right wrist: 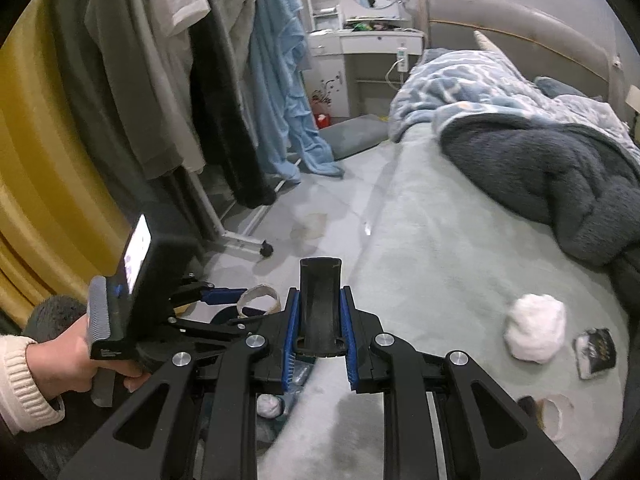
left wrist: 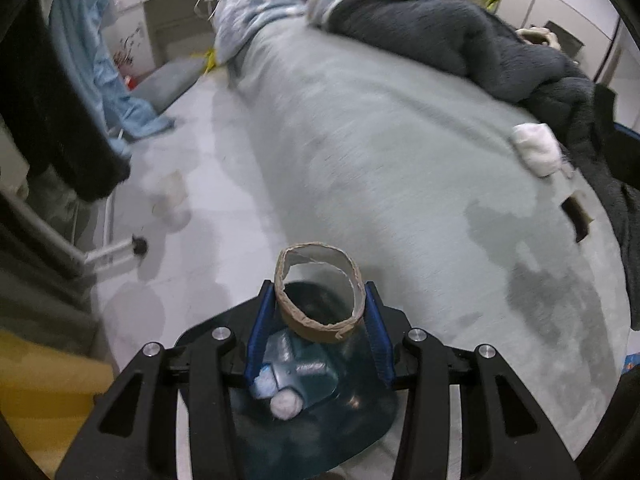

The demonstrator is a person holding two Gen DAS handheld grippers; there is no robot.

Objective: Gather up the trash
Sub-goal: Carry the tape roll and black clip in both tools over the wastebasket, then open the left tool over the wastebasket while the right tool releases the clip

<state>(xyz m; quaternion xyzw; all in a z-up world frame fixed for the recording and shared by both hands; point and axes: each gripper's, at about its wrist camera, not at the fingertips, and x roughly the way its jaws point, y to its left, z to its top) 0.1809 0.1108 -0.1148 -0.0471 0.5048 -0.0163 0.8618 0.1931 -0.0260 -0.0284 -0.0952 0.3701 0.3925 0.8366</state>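
My left gripper is shut on a torn cardboard tape ring, held by its sides between the blue pads. Right under it is a dark blue pan holding white tissue balls and a clear plastic wrapper. My right gripper is shut on the pan's black upright handle. The right wrist view shows the left gripper with the ring just left of that handle. On the bed lie a white tissue wad, a black packet and a cardboard roll.
The pale green bed fills the middle and right, with a dark grey blanket at its far side. A wheeled clothes rack with hanging clothes and a yellow curtain stand on the left. A crumpled paper lies on the floor.
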